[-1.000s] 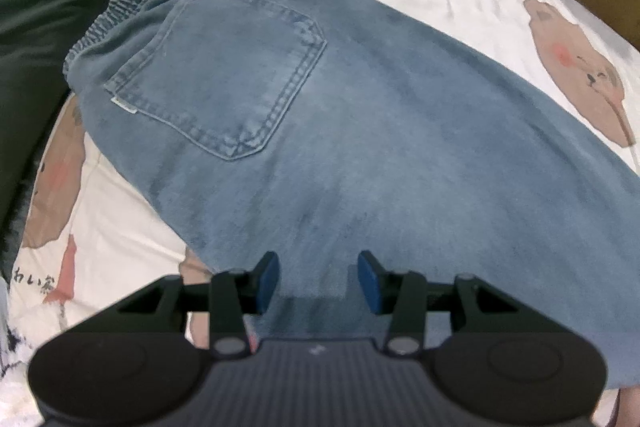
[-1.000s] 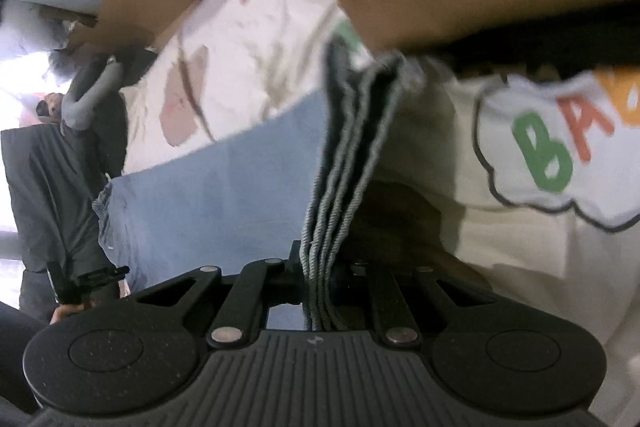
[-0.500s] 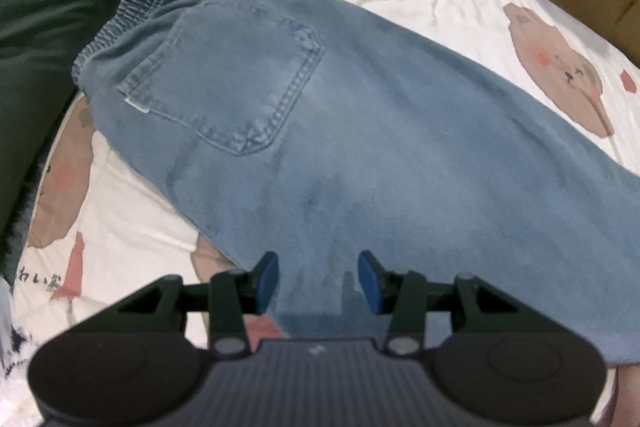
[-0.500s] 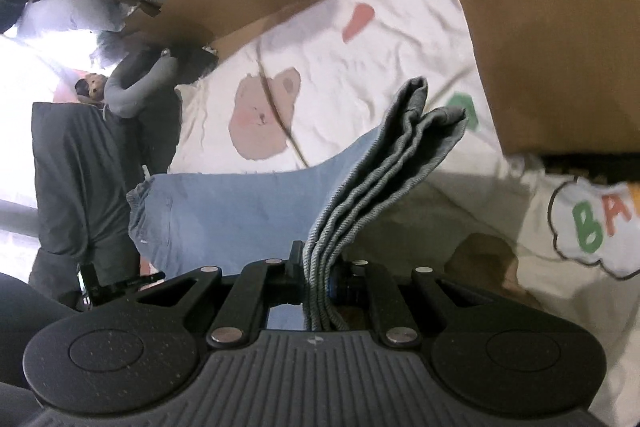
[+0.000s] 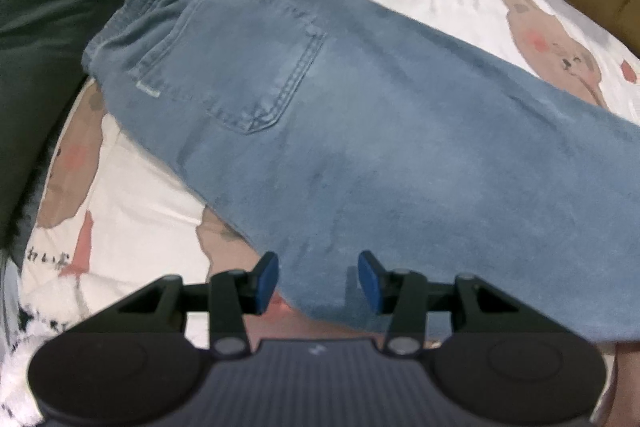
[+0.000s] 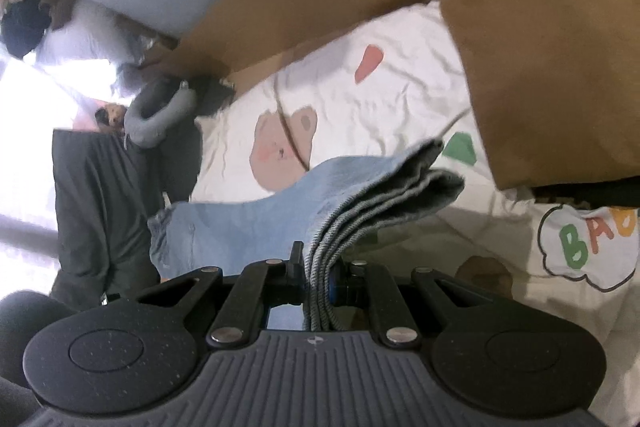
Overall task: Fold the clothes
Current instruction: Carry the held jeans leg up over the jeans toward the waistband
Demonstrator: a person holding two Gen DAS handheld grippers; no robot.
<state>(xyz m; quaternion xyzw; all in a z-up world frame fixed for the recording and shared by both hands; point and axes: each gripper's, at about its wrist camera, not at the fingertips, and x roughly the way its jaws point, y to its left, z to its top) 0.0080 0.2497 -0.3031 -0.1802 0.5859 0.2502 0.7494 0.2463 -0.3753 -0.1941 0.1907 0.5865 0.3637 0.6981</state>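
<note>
One garment: light blue denim jeans [image 5: 400, 131], soft and faded, lying on the bedsheet [image 5: 136, 203] with the legs folded together.
Waistband: gathered elastic, at the end of the jeans beside the dark fabric [image 5: 44, 27].
Back pocket [image 5: 236, 63]: five-sided patch with double stitching, facing up just beside the waistband.
Hem end: four layers stacked, with ribbed grey edges, lifted off the bedsheet.
Bedsheet: white, wrinkled cloth printed with brown bears, coloured shapes and letters.
Cardboard [image 6: 552, 67]: brown, flat sheets at the far edge of the bedsheet.
Left gripper [image 5: 318, 279]: blue pads parted about halfway, nothing between them, held over the near edge of the jeans at mid-length; whether they touch the denim I cannot tell.
Right gripper [image 6: 318, 275]: jaws pinched nearly closed on the stacked hem end of the jeans, which sticks up and bends away beyond the fingers.
</note>
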